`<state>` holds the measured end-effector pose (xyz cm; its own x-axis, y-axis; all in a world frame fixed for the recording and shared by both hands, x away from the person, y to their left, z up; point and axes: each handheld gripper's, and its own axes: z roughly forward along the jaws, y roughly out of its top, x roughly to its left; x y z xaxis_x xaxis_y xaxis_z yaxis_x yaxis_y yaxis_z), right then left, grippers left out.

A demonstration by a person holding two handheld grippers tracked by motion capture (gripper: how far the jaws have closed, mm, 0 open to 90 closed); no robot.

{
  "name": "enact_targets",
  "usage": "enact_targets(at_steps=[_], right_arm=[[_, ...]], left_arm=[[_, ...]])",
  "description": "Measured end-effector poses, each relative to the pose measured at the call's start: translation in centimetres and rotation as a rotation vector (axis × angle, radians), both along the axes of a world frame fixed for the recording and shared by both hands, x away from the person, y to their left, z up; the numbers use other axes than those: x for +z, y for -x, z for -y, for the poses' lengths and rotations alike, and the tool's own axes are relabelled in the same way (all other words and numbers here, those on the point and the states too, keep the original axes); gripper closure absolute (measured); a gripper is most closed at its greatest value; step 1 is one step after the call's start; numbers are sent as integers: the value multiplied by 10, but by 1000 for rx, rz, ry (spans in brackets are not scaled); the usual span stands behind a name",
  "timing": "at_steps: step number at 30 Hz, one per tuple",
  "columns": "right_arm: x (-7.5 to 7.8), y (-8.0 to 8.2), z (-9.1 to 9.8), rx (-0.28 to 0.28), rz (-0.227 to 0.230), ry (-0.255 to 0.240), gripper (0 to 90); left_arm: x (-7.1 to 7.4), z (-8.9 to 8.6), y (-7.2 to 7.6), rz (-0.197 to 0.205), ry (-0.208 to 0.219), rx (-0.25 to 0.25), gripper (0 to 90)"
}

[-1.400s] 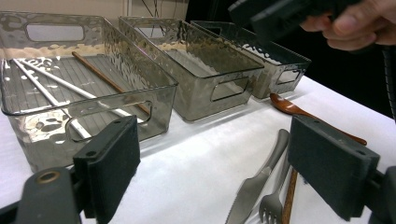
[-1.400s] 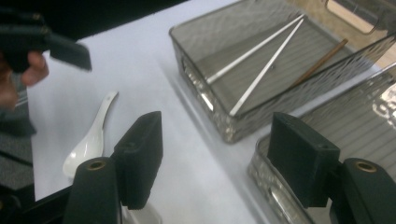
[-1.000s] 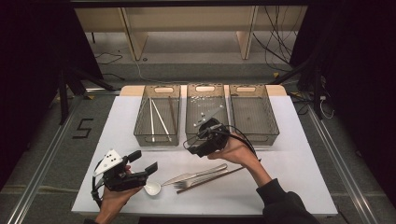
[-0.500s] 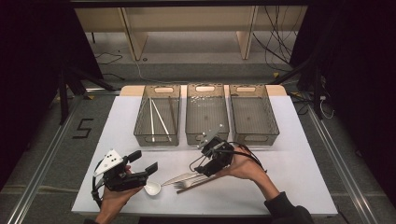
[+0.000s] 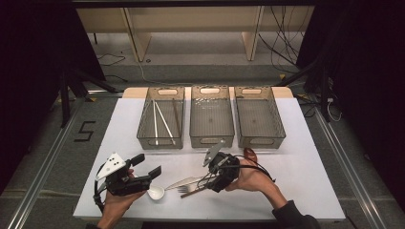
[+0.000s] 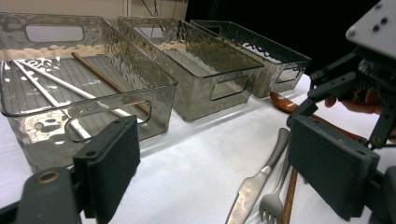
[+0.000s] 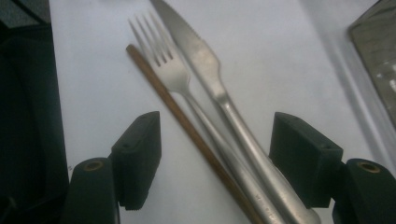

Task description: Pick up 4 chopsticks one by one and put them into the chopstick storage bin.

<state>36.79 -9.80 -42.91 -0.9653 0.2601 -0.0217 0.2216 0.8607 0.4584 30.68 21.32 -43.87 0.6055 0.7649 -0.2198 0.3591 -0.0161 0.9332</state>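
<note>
Since a second ago we have brought our right gripper (image 5: 206, 183) down from beside the middle bin (image 5: 211, 117) to the cutlery lying on the white counter (image 5: 305, 181), while our left gripper (image 5: 148, 169) has kept its place near the front left corner. The right gripper's jaws stand wide apart, low over the counter, and between them lie three handles side by side: the knife (image 7: 219, 100), the fork (image 7: 175, 77) and a brown chopstick (image 7: 182, 121). The pads press on none of them; in the right gripper view the knife handle runs just beside one pad, while the chopstick lies apart from the other. The three pieces lie close together, blade and tines pointing toward our left gripper. That gripper is also wide open with nothing between its pads, resting low just beside a white spoon (image 5: 155, 192) at the front of the counter. Behind the cutlery three clear bins stand in a row; the left bin (image 5: 161, 119) holds two white chopsticks (image 5: 160, 121) and a brown one, and the right bin (image 5: 259, 117) stands beyond the middle one. A brown spoon (image 5: 249, 154) lies on the counter just in front of the right bin, near our right hand (image 5: 250, 176).
</note>
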Motion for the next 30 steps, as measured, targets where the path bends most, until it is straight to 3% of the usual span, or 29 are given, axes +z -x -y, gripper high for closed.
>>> enact_targets(at_steps=[9, 22, 30], right_arm=[[-10, 5, -3, 55, -11, 71, 351], [-23, 7, -5, 96, 7, 166, 533], [-27, 3, -5, 100, 5, 184, 595]], left_arm=[[0, 0, 0, 1, 2, 1, 166], [0, 0, 0, 1, 1, -1, 166], [0, 1, 0, 0, 1, -1, 166]])
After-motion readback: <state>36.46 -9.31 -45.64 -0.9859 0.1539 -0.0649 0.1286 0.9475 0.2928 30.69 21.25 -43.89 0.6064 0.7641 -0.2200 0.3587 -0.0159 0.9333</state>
